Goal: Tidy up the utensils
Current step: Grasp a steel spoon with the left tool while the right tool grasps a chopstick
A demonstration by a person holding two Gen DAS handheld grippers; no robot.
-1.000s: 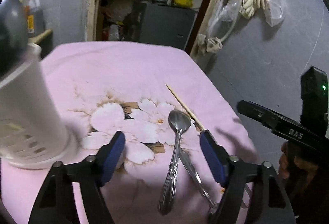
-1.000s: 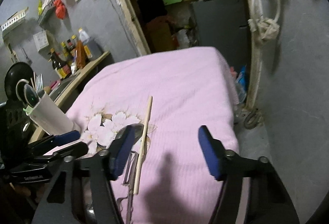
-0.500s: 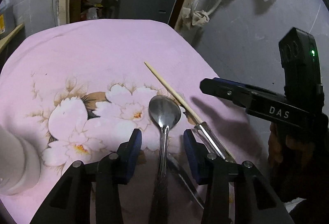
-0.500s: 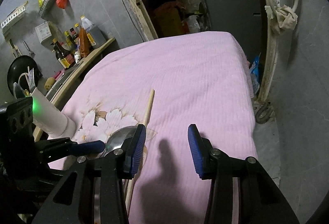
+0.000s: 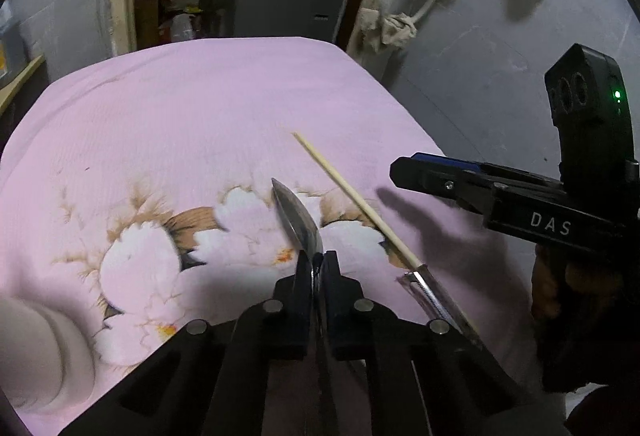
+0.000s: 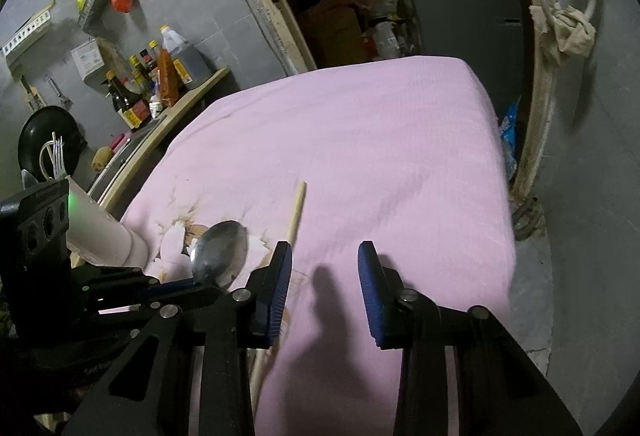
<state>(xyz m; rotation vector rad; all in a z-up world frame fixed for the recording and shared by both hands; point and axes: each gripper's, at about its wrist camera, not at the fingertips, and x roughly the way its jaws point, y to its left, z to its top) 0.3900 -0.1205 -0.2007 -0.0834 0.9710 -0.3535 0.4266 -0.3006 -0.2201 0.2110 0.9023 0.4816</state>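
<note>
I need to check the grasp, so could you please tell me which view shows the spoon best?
The right wrist view: the spoon shows its whole bowl side-on, held by the left gripper. The left wrist view shows it edge-on between the closed fingers.

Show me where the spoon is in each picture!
Left wrist view: the spoon is in the middle, edge-on, its handle pinched in the left gripper.
Right wrist view: the spoon is at lower left, its bowl facing the camera.
Shared landmark: the chopstick, just right of the spoon in both.
</note>
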